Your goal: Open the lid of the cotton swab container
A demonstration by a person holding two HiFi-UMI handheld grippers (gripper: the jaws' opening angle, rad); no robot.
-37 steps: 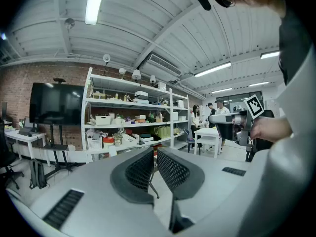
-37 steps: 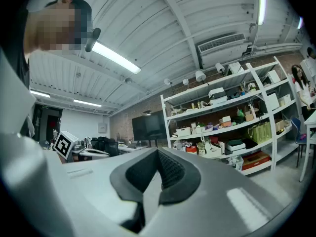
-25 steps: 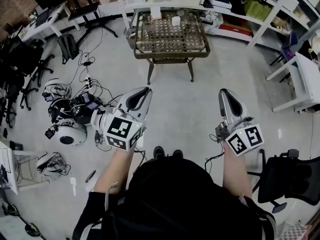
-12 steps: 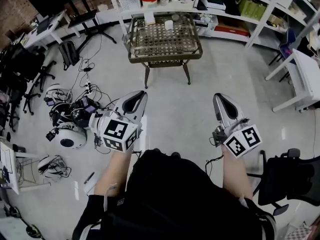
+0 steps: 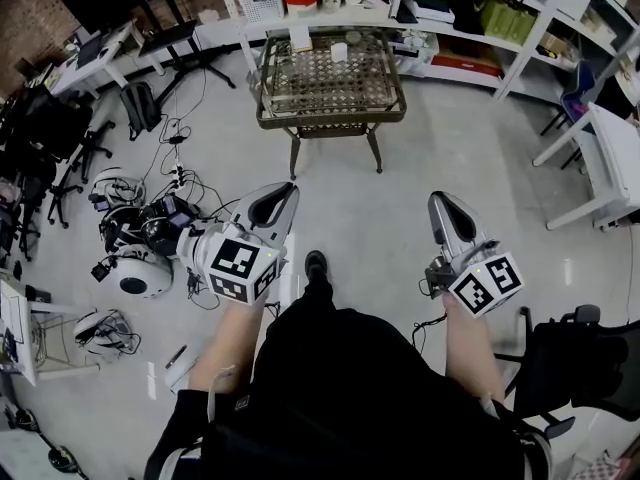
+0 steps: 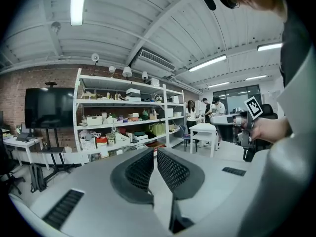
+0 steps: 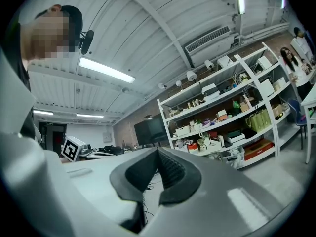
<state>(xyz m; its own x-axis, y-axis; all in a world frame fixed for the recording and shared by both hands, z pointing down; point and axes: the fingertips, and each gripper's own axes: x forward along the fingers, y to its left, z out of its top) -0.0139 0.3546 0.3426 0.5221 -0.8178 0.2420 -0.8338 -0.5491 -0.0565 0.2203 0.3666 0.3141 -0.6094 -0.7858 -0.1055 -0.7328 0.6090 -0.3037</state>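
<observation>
While standing well apart from the wicker desk (image 5: 330,118), could trip over the floor cables (image 5: 178,168) at left on approach, or topple what looks like the cotton swab container (image 5: 339,51) on the desk by reaching hastily. Counting one desk, two grippers, namely left gripper (image 5: 281,192) and right gripper (image 5: 441,204), fingers closed on nothing, and one likely container.

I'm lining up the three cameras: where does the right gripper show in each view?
Head view: right gripper, lower right of centre.
Left gripper view: far right, mid-height, in the person's hand.
Right gripper view: its own shut jaws, bottom centre.
Shared landmark: the white shelving, background in all three.
</observation>
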